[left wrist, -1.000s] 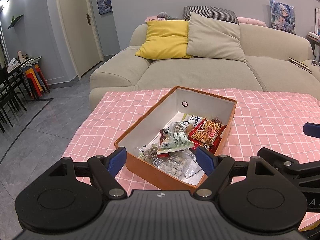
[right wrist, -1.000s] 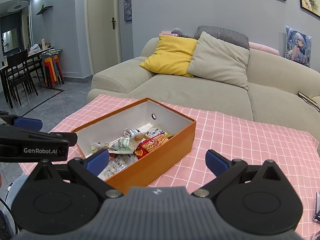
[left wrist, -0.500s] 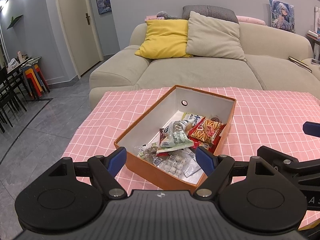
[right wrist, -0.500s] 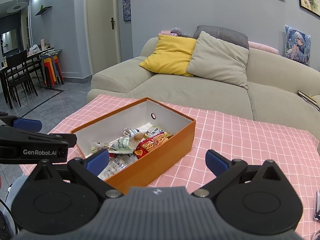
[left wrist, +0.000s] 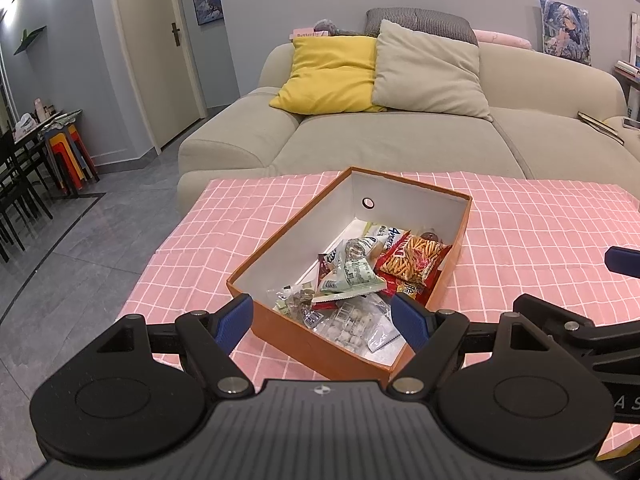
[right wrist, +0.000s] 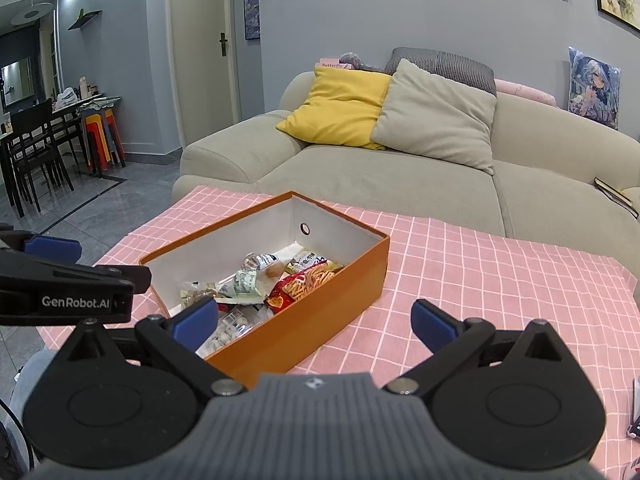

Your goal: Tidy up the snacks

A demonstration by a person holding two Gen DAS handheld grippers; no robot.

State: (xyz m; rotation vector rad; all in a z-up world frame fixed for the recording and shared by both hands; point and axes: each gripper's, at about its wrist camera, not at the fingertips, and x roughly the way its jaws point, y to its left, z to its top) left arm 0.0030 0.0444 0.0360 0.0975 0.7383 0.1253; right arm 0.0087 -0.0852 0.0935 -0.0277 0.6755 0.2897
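Note:
An orange box with white inner walls stands on the pink checked tablecloth; it also shows in the right wrist view. Inside lie several snacks: a red packet of fries-like sticks, a green-white packet, clear bags of small white pieces. My left gripper is open and empty, held above the box's near end. My right gripper is open and empty, near the box's near right side. The left gripper's body shows at the left of the right wrist view.
A beige sofa with a yellow cushion and a grey cushion stands behind the table. A dining table with dark chairs and coloured stools is far left. A dark object lies at the table's right edge.
Both grippers have drawn back very slightly from the box. Both stay open and empty; the box and snacks have not moved.

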